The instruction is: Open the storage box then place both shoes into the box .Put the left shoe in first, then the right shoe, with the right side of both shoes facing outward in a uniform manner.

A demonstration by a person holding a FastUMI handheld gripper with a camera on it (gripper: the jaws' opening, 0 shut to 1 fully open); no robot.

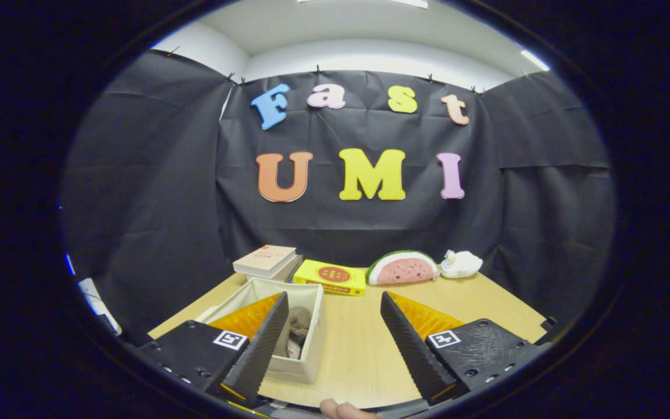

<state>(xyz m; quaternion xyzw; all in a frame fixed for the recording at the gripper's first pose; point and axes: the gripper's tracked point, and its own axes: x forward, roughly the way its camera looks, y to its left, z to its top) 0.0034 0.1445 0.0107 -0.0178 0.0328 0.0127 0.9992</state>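
An open pale storage box stands on the wooden table, partly behind my left finger. Inside it I see part of a grey shoe lying against the box's right wall; how much more lies in the box is hidden by the finger. My gripper is open above the table's near part, with nothing between its fingers. The left finger overlaps the box, and the right finger hangs over bare table.
Along the table's far edge lie a stack of books, a yellow box, a watermelon-slice plush and a small white plush. A fingertip of the person's hand shows just below the fingers.
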